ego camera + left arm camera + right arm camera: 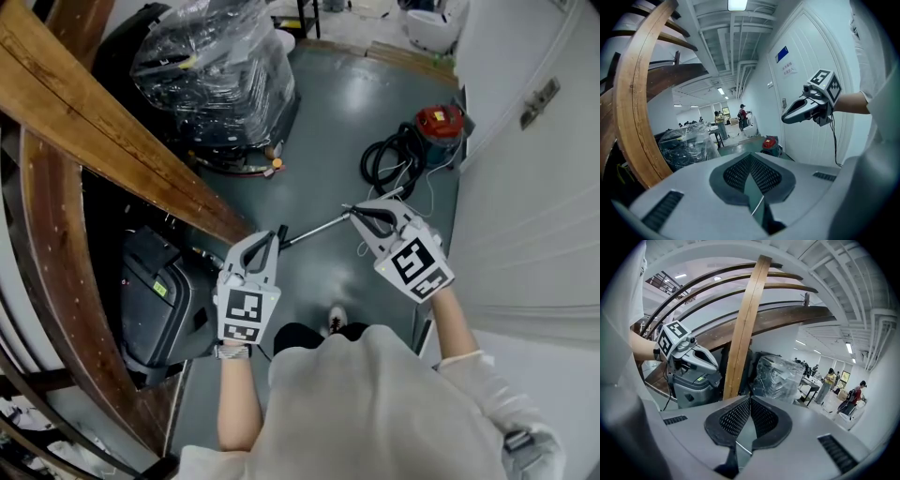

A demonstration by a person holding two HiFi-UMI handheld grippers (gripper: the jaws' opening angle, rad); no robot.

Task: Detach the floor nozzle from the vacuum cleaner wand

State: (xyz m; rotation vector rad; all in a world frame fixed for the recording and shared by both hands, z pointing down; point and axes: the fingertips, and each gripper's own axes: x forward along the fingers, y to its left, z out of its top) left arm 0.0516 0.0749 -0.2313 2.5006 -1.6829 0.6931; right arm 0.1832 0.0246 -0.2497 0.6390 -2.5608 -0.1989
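A thin metal vacuum wand (pixel 317 228) lies on the grey floor, running toward a red canister vacuum (pixel 439 126) with a coiled black hose (pixel 389 161). I cannot make out the floor nozzle. My left gripper (pixel 277 231) hangs shut and empty above the wand's near end. My right gripper (pixel 351 210) is shut and empty above the wand's middle. A sliver of the wand (pixel 758 206) shows through the shut left gripper (pixel 750 157), and the right gripper (pixel 785 120) floats off to its right. The wand (pixel 743 449) also shows below the shut right gripper (pixel 750 400).
Curved wooden stair rails (pixel 112 131) fill the left. Under them stands a black and grey machine (pixel 155 300). A plastic-wrapped machine (pixel 216 66) sits farther back. A white door (pixel 534 187) borders the right. A white shoe (pixel 336 321) stands by the wand. People (pixel 719 123) are far off.
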